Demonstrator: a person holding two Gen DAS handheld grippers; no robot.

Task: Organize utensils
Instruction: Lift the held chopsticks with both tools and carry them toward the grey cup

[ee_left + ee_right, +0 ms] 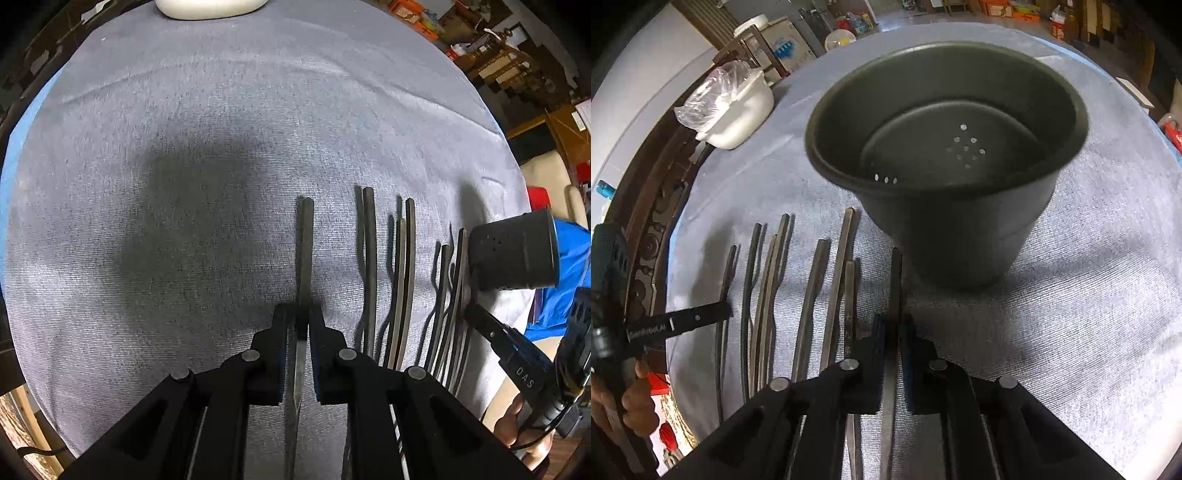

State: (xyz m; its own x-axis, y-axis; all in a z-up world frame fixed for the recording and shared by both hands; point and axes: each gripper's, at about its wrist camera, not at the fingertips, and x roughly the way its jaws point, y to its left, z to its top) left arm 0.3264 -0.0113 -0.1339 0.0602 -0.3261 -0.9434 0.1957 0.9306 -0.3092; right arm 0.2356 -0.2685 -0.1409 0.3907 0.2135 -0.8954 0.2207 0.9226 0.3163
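Note:
Several dark chopsticks lie side by side on a grey cloth. My left gripper is shut on the leftmost chopstick, which points away from me over the cloth. In the right wrist view, my right gripper is shut on the rightmost chopstick, beside the base of a black perforated cup. The cup stands at the right end of the row. The cup's inside looks empty. One finger of the left gripper reaches in from the left.
A white bowl with a clear plastic bag in it sits at the cloth's far left edge. A dark carved wooden rim borders the table. A hand holds the left gripper. Shelves and boxes stand beyond the table.

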